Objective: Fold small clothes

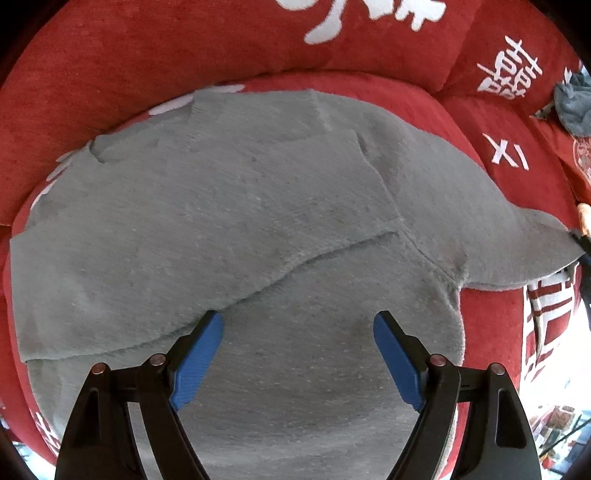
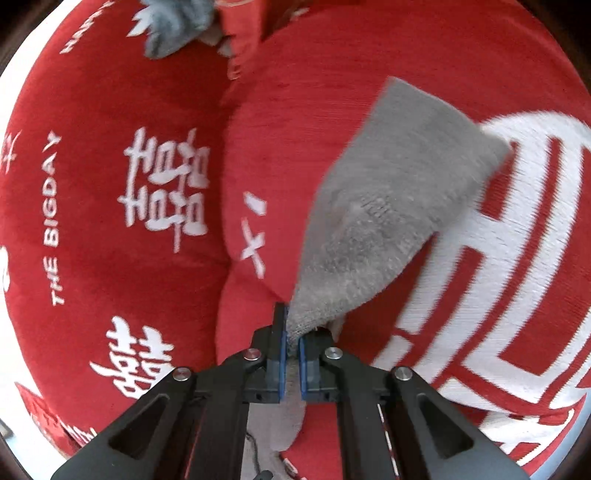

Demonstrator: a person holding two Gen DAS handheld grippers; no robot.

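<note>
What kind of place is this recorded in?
Probably a home living room: the grey garment is spread on a red sofa with printed wedding-style lettering, and more grey clothes lie by a back cushion.

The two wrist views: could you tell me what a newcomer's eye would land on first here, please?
First, the big grey fleece garment spread over the red cushion with white lettering, filling most of the left view, with the open left gripper just above its near part. Next, the right gripper shut on the end of a sleeve that stretches away across the red fabric. A crumpled grey cloth lies at the top of the right view.
</note>
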